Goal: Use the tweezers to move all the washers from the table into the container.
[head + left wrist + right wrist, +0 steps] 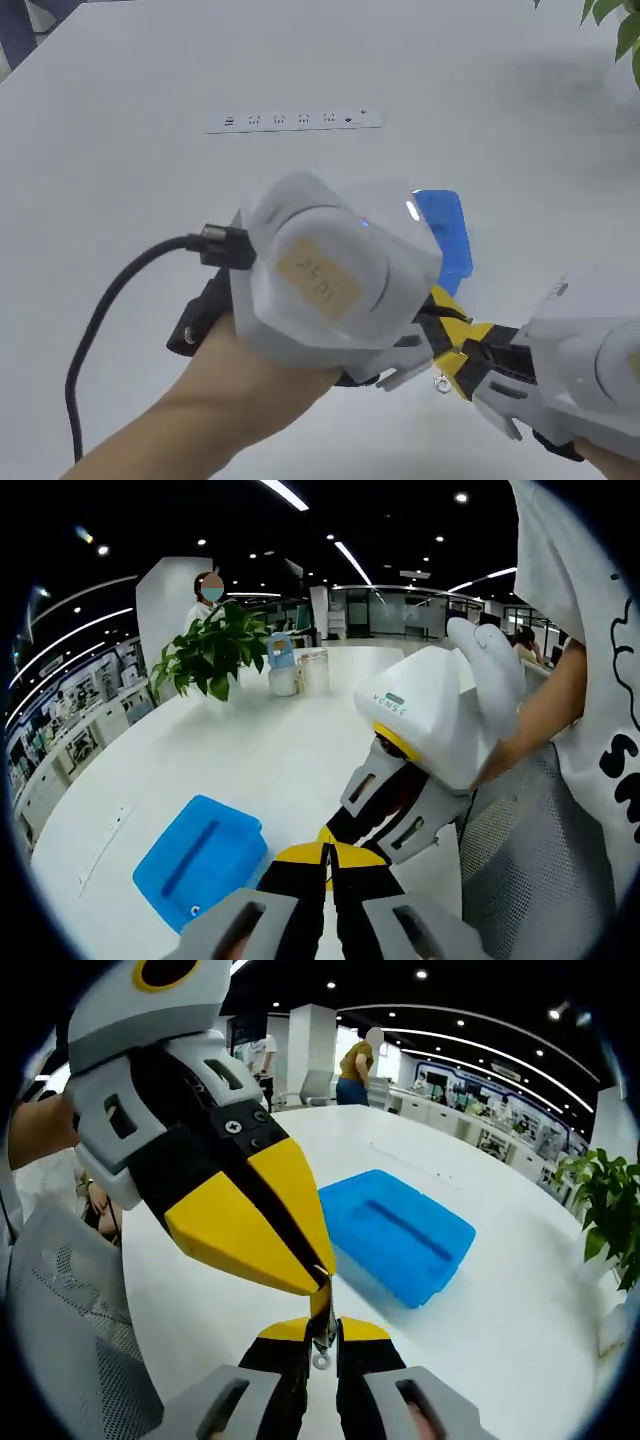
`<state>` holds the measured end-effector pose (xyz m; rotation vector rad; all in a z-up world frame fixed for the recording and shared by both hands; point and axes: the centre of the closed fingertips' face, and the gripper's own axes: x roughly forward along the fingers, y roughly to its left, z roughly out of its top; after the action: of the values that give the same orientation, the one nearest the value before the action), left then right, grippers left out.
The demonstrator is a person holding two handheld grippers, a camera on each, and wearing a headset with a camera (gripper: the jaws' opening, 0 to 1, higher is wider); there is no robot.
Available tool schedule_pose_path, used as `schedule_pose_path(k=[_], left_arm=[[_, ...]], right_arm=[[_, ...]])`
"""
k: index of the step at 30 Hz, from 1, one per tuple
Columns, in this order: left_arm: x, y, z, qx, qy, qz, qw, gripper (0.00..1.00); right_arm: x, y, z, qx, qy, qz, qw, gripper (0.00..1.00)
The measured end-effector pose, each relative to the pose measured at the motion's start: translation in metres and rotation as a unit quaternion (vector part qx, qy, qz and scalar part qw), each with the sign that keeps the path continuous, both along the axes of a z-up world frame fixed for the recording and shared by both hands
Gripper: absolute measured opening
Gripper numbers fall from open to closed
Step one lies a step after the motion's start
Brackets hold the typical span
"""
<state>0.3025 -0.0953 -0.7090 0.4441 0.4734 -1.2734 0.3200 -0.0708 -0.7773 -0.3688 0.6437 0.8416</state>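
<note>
Right gripper view: washer (pixel 320 1361), apparently, between right tool (pixel 322 1330) tips.

- Open table (pixel 120 170) left and ahead, up to a far power strip (pixel 295 120).
- Blue container (pixel 452 240) just beyond the left gripper (pixel 455 320), barring that side.
- Right gripper (pixel 468 368) nose to nose with it.

A white table (pixel 120 200) carries a power strip (pixel 295 120); strip lights (pixel 352 562) line a dark ceiling.
</note>
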Motion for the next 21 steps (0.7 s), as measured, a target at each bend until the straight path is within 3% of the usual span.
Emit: schedule_pose_path(k=[3, 6, 9, 21], left_arm=[[-0.0007, 0.0006, -0.0020, 0.004, 0.000, 0.001, 1.0000, 0.00], [-0.0004, 0.0009, -0.0014, 0.002, 0.001, 0.004, 1.0000, 0.00], [-0.0010, 0.0017, -0.0037, 0.005, 0.004, 0.006, 1.0000, 0.00], [-0.0017, 0.0028, -0.0046, -0.001, 0.007, 0.017, 0.9998, 0.00]], right_arm=[[-0.0006, 0.0006, -0.0016, 0.005, 0.006, -0.002, 1.0000, 0.05], [0.0003, 0.0004, -0.0008, -0.005, -0.008, 0.003, 1.0000, 0.05], [-0.0012, 0.0013, -0.0037, 0.000, 0.006, 0.005, 1.0000, 0.05], [-0.0019, -0.0017, -0.0046, -0.011, 0.002, 0.013, 0.9999, 0.05]])
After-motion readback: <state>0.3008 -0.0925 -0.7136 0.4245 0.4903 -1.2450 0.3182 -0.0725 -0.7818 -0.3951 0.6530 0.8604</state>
